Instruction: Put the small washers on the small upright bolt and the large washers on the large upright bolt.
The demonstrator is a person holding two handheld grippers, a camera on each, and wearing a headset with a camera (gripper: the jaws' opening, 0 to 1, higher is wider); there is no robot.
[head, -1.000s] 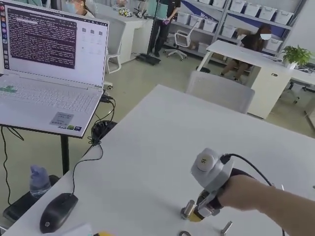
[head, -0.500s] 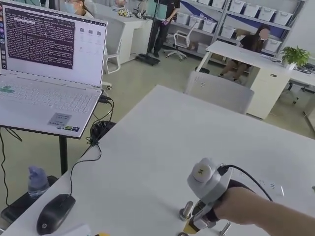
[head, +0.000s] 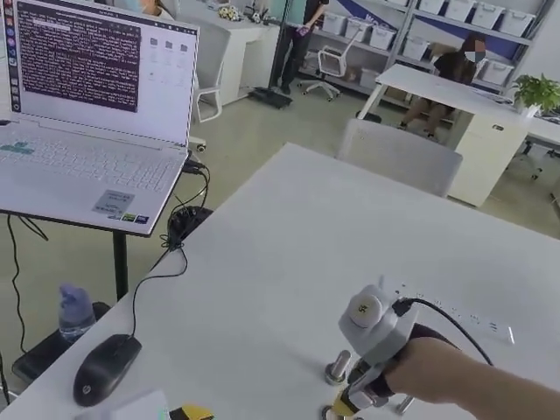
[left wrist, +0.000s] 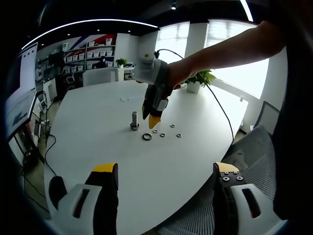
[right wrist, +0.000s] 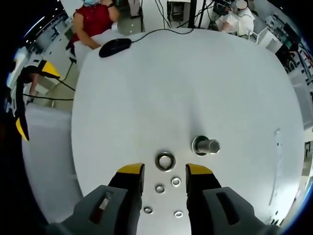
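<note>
The large upright bolt stands on the white table. A large washer lies flat beside it. Several small washers are scattered close by. My right gripper points down over the washers. It is open, with the large washer just ahead of its yellow tips. A thin bolt shows beside the hand. My left gripper is open and empty, held back from the table.
A laptop stands on a stand at the left. On the table's near left corner lies a black mouse with its cable. A bottle sits below. A grey chair is at the far edge. People sit in the background.
The right gripper has drawn back a little from the large bolt toward me and lower over the washers. The head camera has tilted slightly.
</note>
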